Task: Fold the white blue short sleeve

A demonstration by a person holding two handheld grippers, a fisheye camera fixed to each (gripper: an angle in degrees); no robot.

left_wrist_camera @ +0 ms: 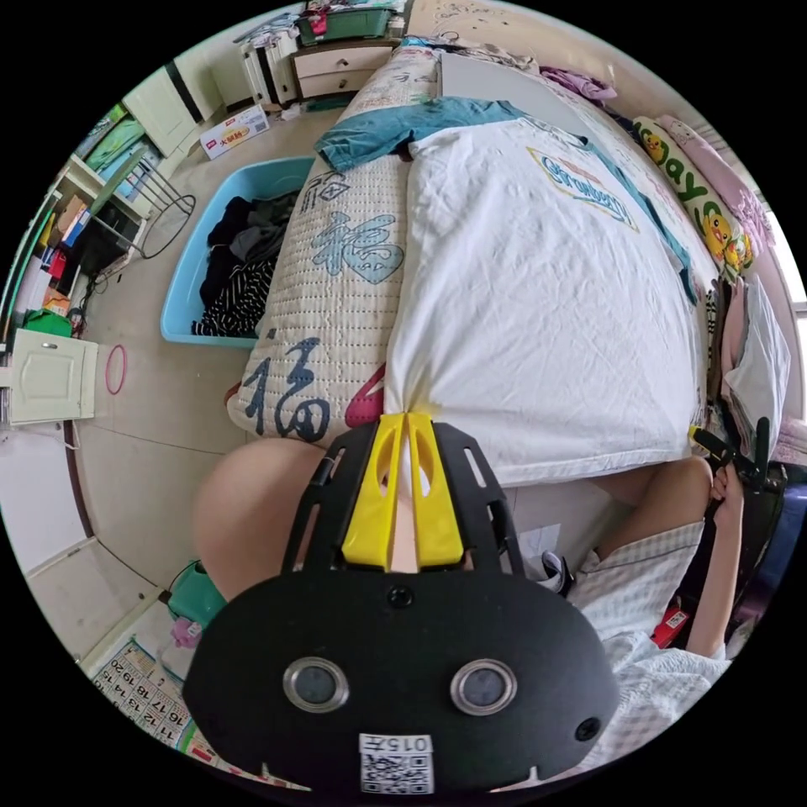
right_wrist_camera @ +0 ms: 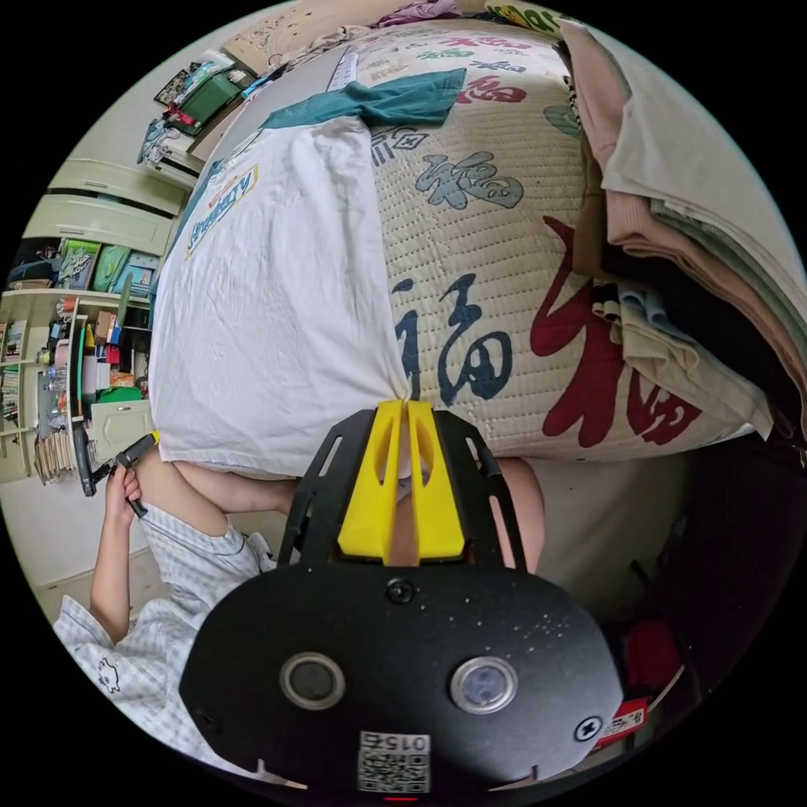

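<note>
White cotton with teal sleeves: the shirt lies flat on the bed, face up, hem at the near edge, collar at the far end. Left tongs are pinched nearly closed on one hem corner, both yellow jaws pressing the bunched cloth. Right tongs do the same at the other hem corner, jaws narrow, fabric gathered between them.

Left gripper view brings in the floor side: a blue bin of dark clothes beside the bed, a pink ring on the floor, a box farther off, and drawers at the far wall. Over at its right edge, a hand grips the other handle.

Right gripper view gives the opposite side: a stack of folded clothes on the bed to the right of the shirt, big red and blue characters on the quilt, and shelves at far left. A hand and a checked sleeve sit low left.
</note>
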